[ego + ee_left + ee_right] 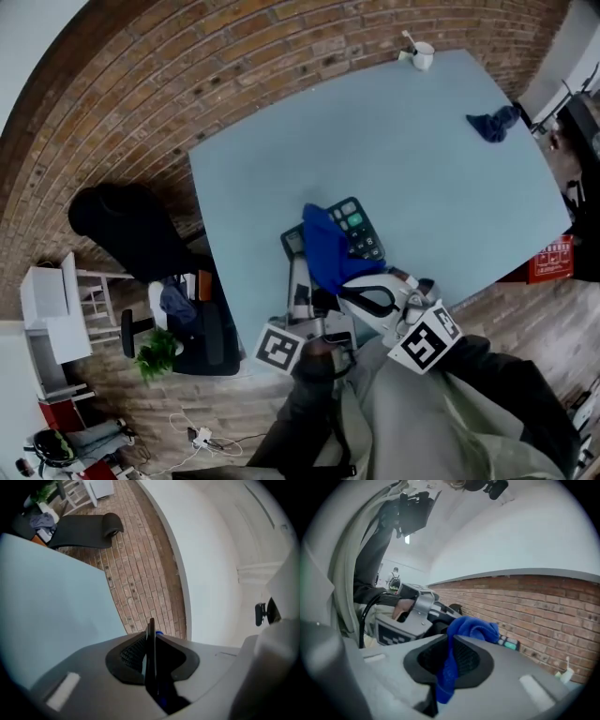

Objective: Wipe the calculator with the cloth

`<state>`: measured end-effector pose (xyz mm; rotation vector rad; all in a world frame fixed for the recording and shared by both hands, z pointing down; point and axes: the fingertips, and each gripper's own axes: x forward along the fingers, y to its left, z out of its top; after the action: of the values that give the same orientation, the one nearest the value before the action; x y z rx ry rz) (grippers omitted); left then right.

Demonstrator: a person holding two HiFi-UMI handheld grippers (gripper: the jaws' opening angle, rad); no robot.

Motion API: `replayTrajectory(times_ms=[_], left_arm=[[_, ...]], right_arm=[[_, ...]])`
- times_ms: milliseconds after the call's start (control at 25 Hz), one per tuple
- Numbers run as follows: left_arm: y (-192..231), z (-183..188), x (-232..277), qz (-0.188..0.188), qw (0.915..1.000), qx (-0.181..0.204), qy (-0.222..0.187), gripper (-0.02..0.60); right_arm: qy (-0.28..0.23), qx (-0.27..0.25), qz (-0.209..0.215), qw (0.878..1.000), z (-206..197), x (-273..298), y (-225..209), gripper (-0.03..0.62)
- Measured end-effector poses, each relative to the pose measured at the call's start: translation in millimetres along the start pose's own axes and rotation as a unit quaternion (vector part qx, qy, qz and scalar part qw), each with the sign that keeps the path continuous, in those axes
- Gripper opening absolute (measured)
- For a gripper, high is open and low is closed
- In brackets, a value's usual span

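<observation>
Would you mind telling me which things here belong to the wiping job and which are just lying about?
In the job: calculator, held in the left gripper; blue cloth, held in the right gripper.
Lying about: white cup and dark rag on the table; potted plant beside it.

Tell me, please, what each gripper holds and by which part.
The left gripper clamps the calculator by its edge; the right gripper pinches a bunched fold of the blue cloth.

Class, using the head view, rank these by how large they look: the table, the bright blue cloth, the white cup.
1. table
2. bright blue cloth
3. white cup, though it is farthest from the camera, which shrinks it.
</observation>
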<state>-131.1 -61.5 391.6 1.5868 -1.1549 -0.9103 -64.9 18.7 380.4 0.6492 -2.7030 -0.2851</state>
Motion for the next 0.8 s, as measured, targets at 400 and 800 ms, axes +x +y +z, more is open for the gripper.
replayTrajectory(times_ms=[400,800], left_arm=[[-19,-9,4,-0.036,0.9984,-0.042,0.003,0.060],[-35,18,-5,-0.076,0.9969,0.000,-0.021,0.055]], right_arm=[[-0.039,-0.065,-0.008,0.997,5,-11,2,0.032],[-0.081,-0.007,-0.153,0.985,4,-73,-74,0.032]])
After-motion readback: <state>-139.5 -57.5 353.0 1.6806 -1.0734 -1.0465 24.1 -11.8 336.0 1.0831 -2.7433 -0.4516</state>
